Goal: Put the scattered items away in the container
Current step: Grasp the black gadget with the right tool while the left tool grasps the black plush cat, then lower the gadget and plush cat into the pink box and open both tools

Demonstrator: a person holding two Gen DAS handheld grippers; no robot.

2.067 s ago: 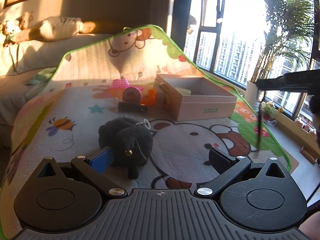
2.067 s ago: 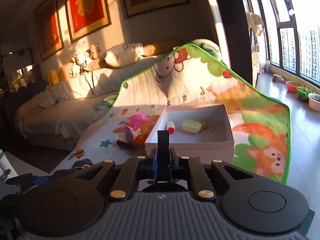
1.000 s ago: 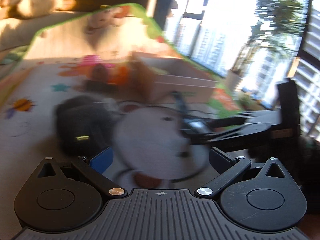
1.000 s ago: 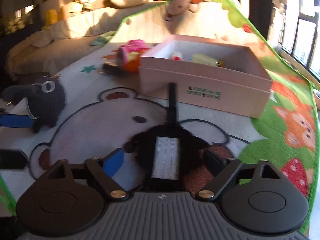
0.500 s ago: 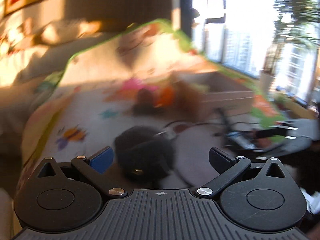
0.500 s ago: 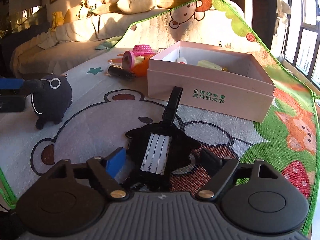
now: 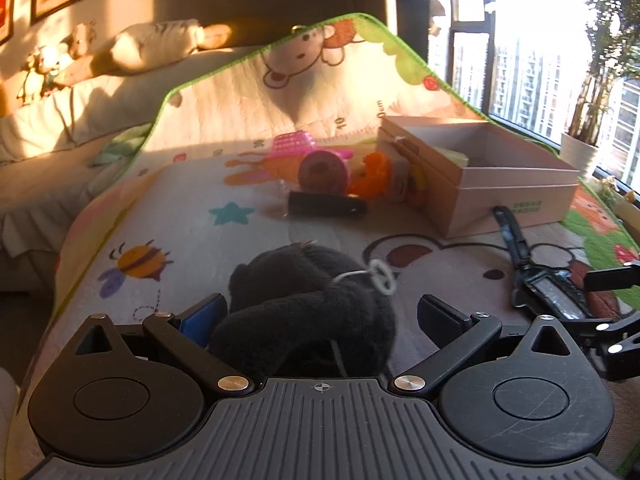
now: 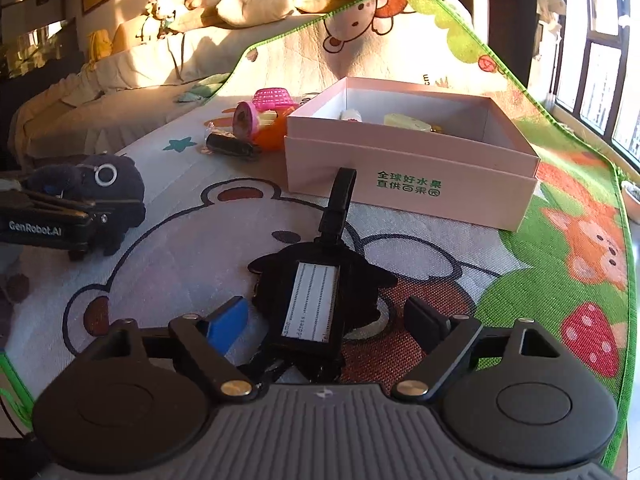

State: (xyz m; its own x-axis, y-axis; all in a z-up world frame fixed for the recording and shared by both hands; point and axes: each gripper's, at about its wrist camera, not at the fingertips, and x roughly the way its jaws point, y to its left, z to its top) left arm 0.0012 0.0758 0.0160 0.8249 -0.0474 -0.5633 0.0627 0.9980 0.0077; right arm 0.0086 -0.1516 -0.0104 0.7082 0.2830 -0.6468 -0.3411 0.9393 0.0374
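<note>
My left tongs [image 7: 322, 312] stand apart around the black plush toy [image 7: 308, 312] on the play mat [image 7: 180, 240]; the blue pad sits just beside its flank, the other pad clear of it. The toy looks soft and light and will squash, so I would close across the thick body, not the thin white ring.

My right tongs [image 8: 324, 320] have just been opening and stand apart, with the black luggage tag [image 8: 316, 300] lying flat between them, untouched. It looks thin, stiff and slick, so I would take its edges, or the strap.

The pink box [image 8: 412, 172] sits beyond both, already holding a few things.
</note>
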